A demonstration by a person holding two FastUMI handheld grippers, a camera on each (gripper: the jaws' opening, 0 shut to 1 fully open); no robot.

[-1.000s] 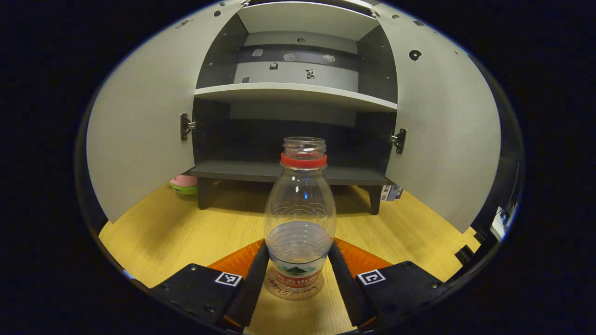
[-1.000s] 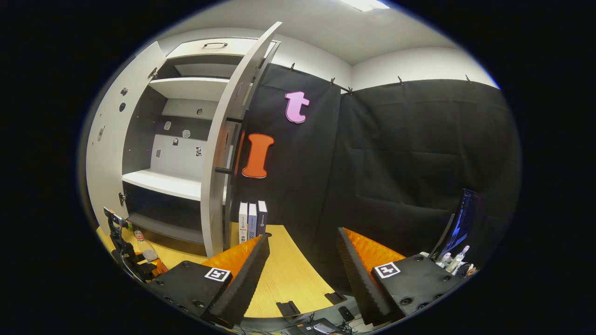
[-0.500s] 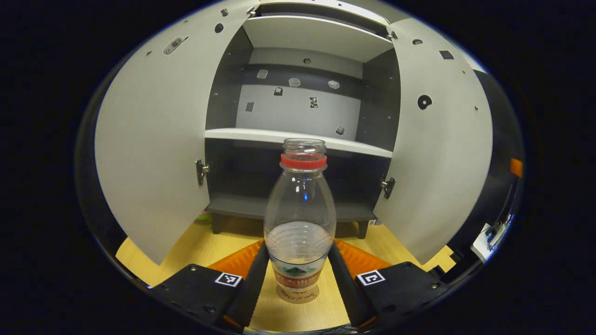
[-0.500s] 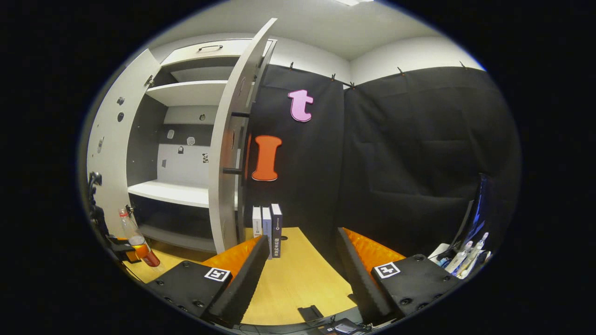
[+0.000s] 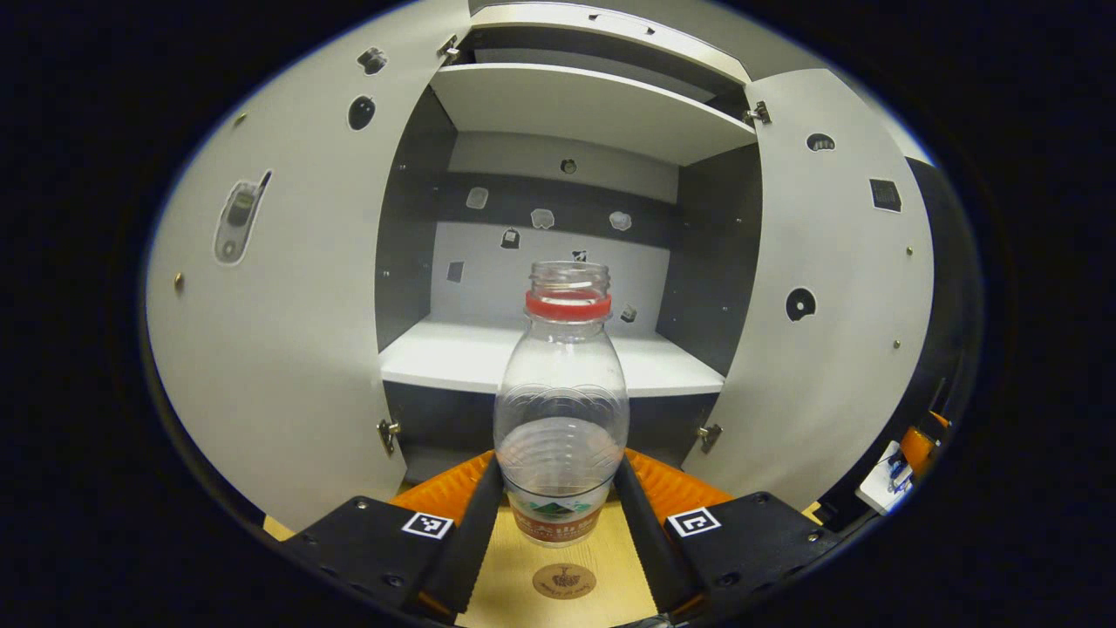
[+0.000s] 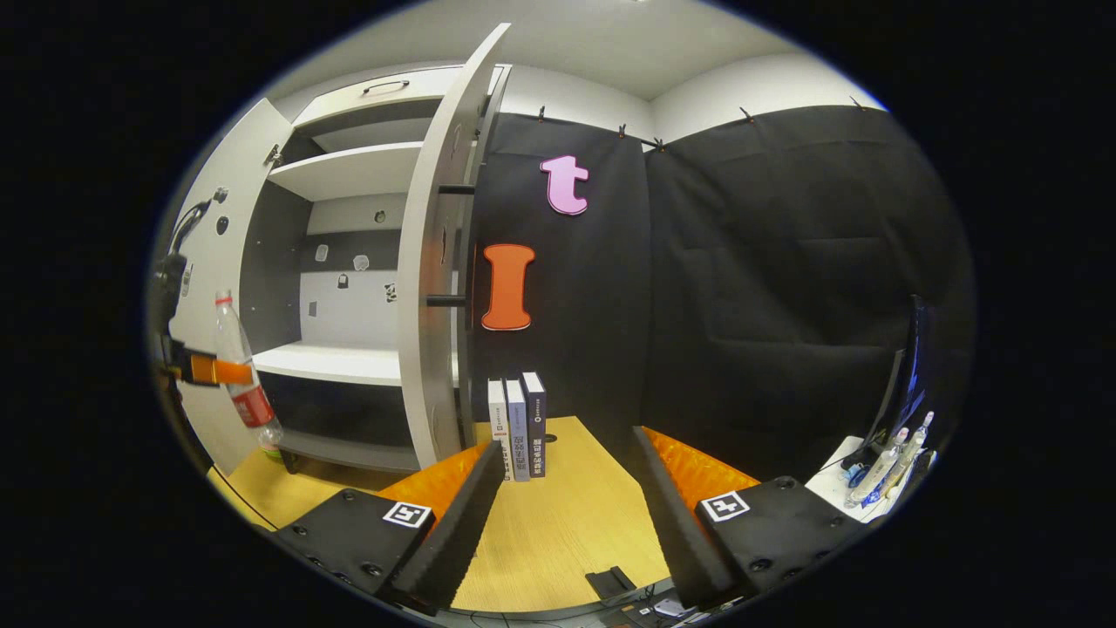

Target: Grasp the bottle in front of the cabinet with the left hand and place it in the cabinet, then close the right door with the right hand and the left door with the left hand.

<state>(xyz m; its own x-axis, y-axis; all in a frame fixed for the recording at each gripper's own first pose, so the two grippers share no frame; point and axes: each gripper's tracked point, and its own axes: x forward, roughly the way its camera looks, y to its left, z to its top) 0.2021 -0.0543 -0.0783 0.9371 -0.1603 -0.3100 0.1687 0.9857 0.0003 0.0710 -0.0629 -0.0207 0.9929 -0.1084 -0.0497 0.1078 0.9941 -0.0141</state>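
Bottle [image 5: 562,401] was clear thin-walled plastic, uncapped, with a red neck ring and a little water in the lower part; judged light, bottom-weighted, and soft enough to dent under a hard squeeze. Left tool [image 5: 558,515] was clamped on it low down, both fingers pressing the body just above the label band, bottle upright between them. That low hold looked sound: the ribbed waist gave some bite, and the open mouth called for keeping it vertical, since water could spill if it tipped. Bottle hung clear of the counter [image 5: 532,584], level with the white middle shelf [image 5: 453,358] of the cabinet [image 5: 575,105], which lay at 12 o'clock beyond it. Left door [image 5: 279,331] stood open at 9 o'clock, right door [image 5: 828,331] at 3 o'clock. In the right gripper view the held bottle showed at 9 o'clock, tilted slightly. Right tool [image 6: 558,515] was spread wide and held nothing, above bare counter, with books [image 6: 519,427] at 12 o'clock.
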